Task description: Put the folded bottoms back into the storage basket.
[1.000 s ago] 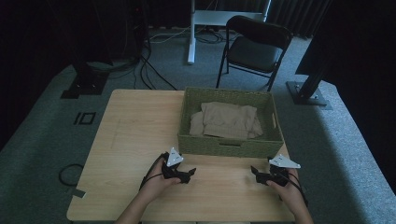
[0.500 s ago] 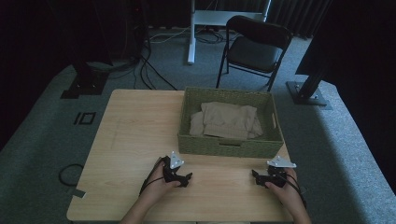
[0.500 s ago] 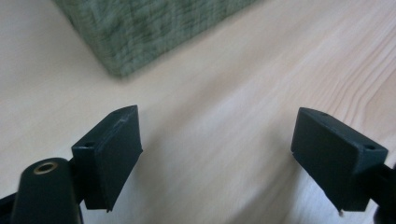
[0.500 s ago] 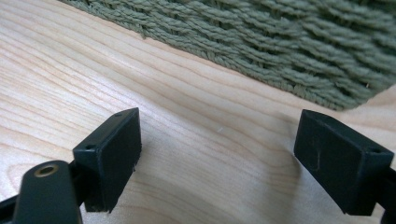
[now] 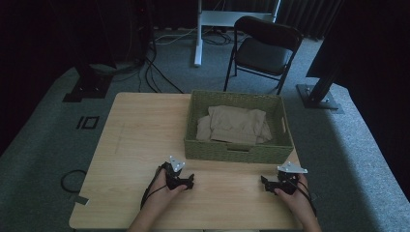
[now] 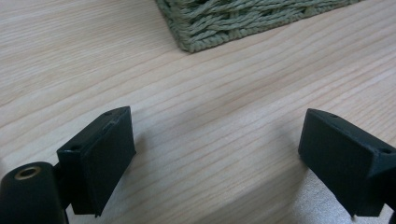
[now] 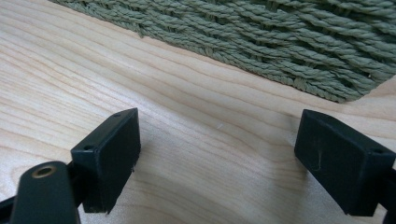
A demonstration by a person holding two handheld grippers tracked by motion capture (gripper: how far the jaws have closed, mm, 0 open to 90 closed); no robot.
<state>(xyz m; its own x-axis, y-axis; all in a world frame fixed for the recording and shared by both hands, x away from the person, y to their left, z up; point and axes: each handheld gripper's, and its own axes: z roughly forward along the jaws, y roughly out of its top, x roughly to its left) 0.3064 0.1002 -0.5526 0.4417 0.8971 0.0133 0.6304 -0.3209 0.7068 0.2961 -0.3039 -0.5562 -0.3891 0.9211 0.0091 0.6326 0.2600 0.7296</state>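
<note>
A green woven basket [image 5: 237,151] stands on the wooden table [image 5: 140,130] with a folded tan cloth [image 5: 237,124] inside. Both hands rest on the table in front of it. My left gripper [image 5: 187,182] lies left of centre and points right; its jaws have just been opening and stand open over bare wood [image 6: 217,158], with the basket's corner [image 6: 219,23] ahead. My right gripper [image 5: 265,182] lies near the basket's right front corner and points left. It is open with nothing between the jaws [image 7: 217,158], and the basket's wall [image 7: 280,42] is close ahead.
A black folding chair [image 5: 263,50] and a white desk leg [image 5: 198,34] stand beyond the table. Dark stands and cables lie on the grey carpet at left and right. The table's left half is bare wood.
The left hand has drifted slightly toward the table's near edge. The right hand has stayed put.
</note>
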